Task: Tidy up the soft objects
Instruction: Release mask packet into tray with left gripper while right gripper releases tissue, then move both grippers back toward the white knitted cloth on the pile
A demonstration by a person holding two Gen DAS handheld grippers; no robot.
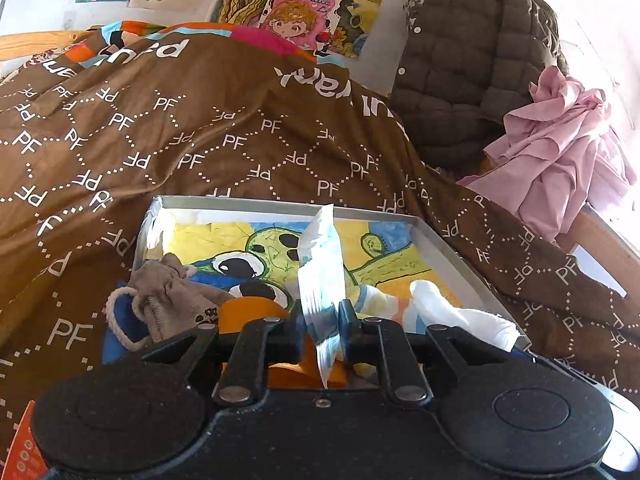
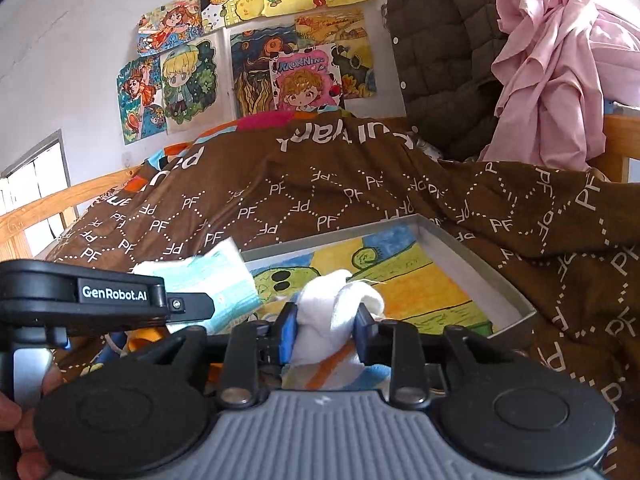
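My left gripper [image 1: 322, 320] is shut on a white and light-blue cloth [image 1: 322, 268], holding it upright over the near edge of a shallow grey box [image 1: 452, 252] lined with a cartoon drawing. The cloth also shows in the right wrist view [image 2: 228, 280], beside the left gripper's body. My right gripper [image 2: 326, 330] is shut on a white sock [image 2: 334, 312] with an orange stripe, above the same box [image 2: 480, 264]. That sock shows in the left wrist view [image 1: 460, 312]. A brown drawstring pouch [image 1: 172, 300] lies at the box's near left corner.
The box rests on a brown bedspread [image 1: 240, 136] printed with "PF". A brown quilted jacket [image 1: 468, 64] and a pink garment [image 1: 560, 152] hang at the right. Drawings [image 2: 304, 76] cover the wall. A wooden bed rail [image 2: 40, 208] runs at the left.
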